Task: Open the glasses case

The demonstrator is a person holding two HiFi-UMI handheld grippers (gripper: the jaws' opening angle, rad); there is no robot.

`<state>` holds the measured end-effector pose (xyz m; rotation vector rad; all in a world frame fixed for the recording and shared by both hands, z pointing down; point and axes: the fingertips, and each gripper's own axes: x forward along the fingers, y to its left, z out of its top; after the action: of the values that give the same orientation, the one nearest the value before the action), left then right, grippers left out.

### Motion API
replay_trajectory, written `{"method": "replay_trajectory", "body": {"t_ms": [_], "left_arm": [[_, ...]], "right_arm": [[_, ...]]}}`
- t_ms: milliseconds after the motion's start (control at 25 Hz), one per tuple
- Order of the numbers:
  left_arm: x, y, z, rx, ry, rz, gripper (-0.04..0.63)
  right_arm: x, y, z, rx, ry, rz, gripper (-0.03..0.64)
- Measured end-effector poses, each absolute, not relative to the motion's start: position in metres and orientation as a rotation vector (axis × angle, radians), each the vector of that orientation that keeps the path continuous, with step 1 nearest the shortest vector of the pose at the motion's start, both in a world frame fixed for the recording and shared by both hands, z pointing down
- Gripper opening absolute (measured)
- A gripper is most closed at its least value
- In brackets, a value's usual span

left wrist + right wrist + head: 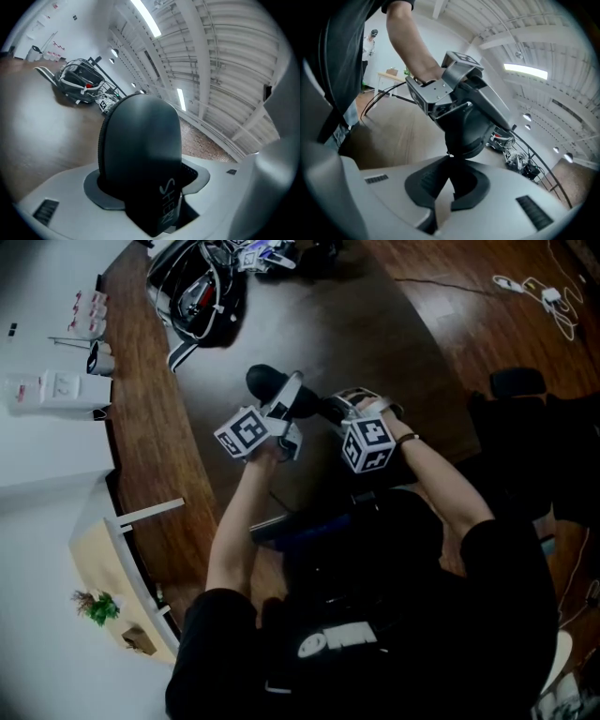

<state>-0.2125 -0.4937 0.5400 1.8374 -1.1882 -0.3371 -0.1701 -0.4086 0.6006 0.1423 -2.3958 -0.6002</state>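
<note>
Case (pixel 267 381) is black, zip-round, held up over the bench (pixel 150 427), roughly above its middle, near the person's chest

Left hand-held gripper (pixel 291 401) is clamped on it: in the left gripper view the case (pixel 140 154) stands on end between the jaws, rounded end away from the camera, zip running down its left edge, pale lettering on the near face. The gripper (pixel 145 192) has jaws set narrow, tight against both sides

Right hand-held gripper (pixel 333 411) comes in from the opposite end. In the right gripper view its jaws (pixel 450 161) are pinched almost together, tips touching the case (pixel 466 131) at the zip edge; what exactly is nipped is too small to tell. The left hand-held gripper (pixel 450 93) shows behind, wrapped over the case

Case looks closed, no gap along the zip

Also on the bench: black bag (pixel 192 292) with cables at the far end. Past the bench's left edge, white boxes (pixel 47 390)
</note>
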Motion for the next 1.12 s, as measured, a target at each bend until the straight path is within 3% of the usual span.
{"method": "replay_trajectory", "body": {"t_ms": [600,840,880,1000,1120], "left_arm": [[-0.219,-0.5,0.573,1.822,-1.337,0.0,0.287],[-0.254,-0.51,0.568,1.67,-1.425,-0.234,0.291],[-0.26,-0.511,0.566,1.649,-1.442,-0.27,0.293],[-0.26,-0.517,0.554,1.622,-1.431,-0.406,0.305],[-0.249,-0.523,0.535,1.586,-1.344,-0.557,0.308]], "right_arm": [[-0.173,-0.437,0.597,0.224,-2.294,-0.699,0.008],[-0.163,-0.451,0.574,0.408,-2.474,-0.475,0.028],[-0.163,-0.45,0.565,0.429,-2.526,-0.424,0.05],[-0.173,-0.44,0.541,0.409,-2.637,-0.424,0.254],[-0.186,-0.438,0.535,0.423,-2.533,-0.78,0.286]]}}
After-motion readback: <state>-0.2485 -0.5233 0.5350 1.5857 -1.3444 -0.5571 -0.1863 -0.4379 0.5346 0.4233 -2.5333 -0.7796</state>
